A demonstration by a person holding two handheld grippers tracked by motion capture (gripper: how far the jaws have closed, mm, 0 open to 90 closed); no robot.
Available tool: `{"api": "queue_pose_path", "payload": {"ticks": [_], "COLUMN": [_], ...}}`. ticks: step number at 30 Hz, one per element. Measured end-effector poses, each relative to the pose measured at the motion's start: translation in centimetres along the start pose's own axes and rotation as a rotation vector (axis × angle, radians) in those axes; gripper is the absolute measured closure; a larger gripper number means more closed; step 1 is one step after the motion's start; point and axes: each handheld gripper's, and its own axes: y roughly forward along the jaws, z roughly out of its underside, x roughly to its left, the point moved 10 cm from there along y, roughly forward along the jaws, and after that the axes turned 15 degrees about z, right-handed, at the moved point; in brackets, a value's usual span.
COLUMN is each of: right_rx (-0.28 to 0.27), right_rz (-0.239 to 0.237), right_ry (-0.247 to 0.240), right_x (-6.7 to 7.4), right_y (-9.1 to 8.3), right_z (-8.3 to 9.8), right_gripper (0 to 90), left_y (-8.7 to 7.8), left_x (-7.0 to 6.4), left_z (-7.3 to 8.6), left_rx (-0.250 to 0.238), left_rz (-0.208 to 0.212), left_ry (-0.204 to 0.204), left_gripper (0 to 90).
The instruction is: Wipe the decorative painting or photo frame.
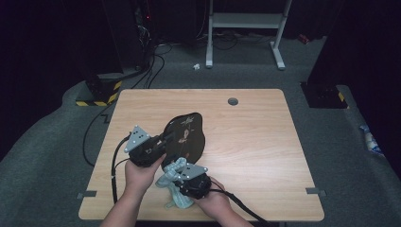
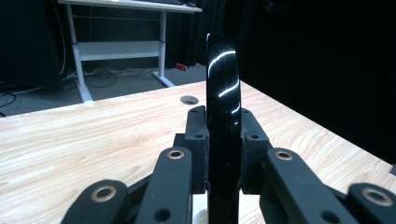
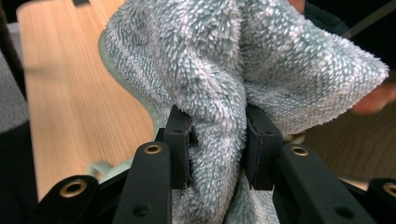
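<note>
A glossy black plate with a faint flower pattern is held tilted above the wooden table. My left gripper is shut on its left rim; in the left gripper view the plate stands edge-on between the pads of my left gripper. A fluffy pale blue-grey cloth hangs bunched just below the plate's near edge. My right gripper is shut on it. In the right gripper view the cloth bulges out above the two pads of my right gripper.
A round cable hole sits near the table's far edge. A white desk frame stands on the grey floor beyond it, with cables at the far left. Bare tabletop lies to the right of the plate.
</note>
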Motion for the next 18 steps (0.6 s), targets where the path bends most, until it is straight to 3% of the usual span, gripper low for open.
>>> {"api": "queue_pose_path", "payload": {"ticks": [4,8,12,18], "right_rx": [0.018,-0.006,-0.059,-0.121], "right_rz": [0.002,0.021,0.047,0.075], "right_ry": [0.003,0.015,0.039,0.023], "right_x": [-0.3,-1.1,-2.5,-3.2], "right_y": [0.2,-0.5,-1.8,-3.1], "right_z": [0.4,-0.5,-2.8,-6.2], "right_gripper": [66.1,66.0,65.9,65.8], "left_y": [0.0,0.0,0.0,0.0], "left_x": [0.0,-0.1,-0.1,0.0], "left_z": [0.0,0.0,0.0,0.0], "left_rx": [0.003,0.004,0.005,0.006], "left_rz": [0.001,0.001,-0.001,-0.001], "left_ry": [-0.001,0.004,0.004,-0.003], "left_gripper": [78.1,78.2,78.2,78.1]}}
